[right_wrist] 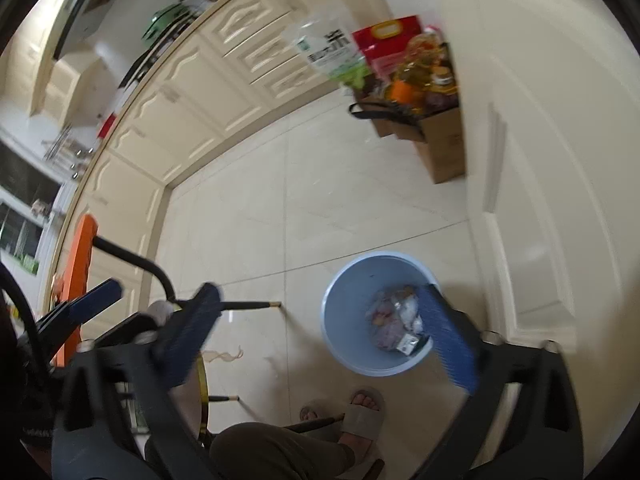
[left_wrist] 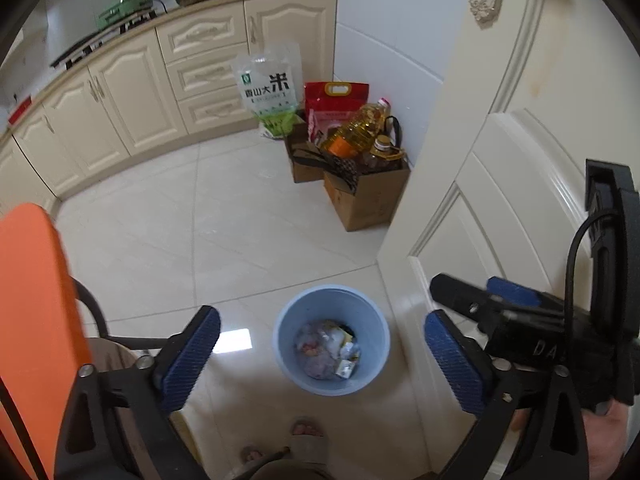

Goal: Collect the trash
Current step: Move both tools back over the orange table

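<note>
A light blue waste bin stands on the tiled floor beside the door, with crumpled wrappers and paper lying in its bottom. My left gripper hangs above it, open, its blue pads wide apart with nothing between them. In the right wrist view the same bin and its trash sit below my right gripper, which is also open and empty; its right finger overlaps the bin's rim in the picture. The right gripper shows at the right of the left wrist view.
A cream door stands right of the bin. Cardboard boxes with oil bottles and a rice bag sit in the far corner by the cabinets. An orange chair back is at left. A person's slippered feet are near the bin.
</note>
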Demonstrator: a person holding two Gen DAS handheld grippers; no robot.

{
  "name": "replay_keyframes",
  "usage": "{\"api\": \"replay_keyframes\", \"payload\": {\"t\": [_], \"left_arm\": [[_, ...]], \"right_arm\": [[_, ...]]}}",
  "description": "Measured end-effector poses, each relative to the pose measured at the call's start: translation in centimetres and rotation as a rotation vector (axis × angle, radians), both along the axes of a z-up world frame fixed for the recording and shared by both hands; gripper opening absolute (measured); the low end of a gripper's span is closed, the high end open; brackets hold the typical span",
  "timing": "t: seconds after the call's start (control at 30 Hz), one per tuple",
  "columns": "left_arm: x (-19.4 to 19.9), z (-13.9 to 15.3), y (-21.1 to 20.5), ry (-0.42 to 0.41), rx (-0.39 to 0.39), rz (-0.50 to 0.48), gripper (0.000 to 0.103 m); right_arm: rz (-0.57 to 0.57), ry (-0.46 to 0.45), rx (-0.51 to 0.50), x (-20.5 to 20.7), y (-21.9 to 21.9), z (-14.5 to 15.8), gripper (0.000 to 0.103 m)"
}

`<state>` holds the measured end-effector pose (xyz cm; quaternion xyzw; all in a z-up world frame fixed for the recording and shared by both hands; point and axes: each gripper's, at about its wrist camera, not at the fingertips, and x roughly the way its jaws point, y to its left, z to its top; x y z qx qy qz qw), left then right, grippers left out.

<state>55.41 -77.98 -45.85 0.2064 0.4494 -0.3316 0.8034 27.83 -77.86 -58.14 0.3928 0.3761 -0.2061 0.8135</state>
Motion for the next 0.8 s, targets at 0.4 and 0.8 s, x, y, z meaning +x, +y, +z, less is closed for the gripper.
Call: {"api": "replay_keyframes", "payload": {"t": [0.4,0.8], "left_arm": [[-6.8,7.5,10.9,-0.145,-0.152,0.073,0.102],[-14.0,12.4,29.3,-0.282,-0.279,0.219,0.102]], "right_arm": [[-0.006,-0.079,-0.1,-2.0,4.9,8.7,0.103],[0.12,-0.189,-0.283,0.1,16.7,19.6,0.103]]}}
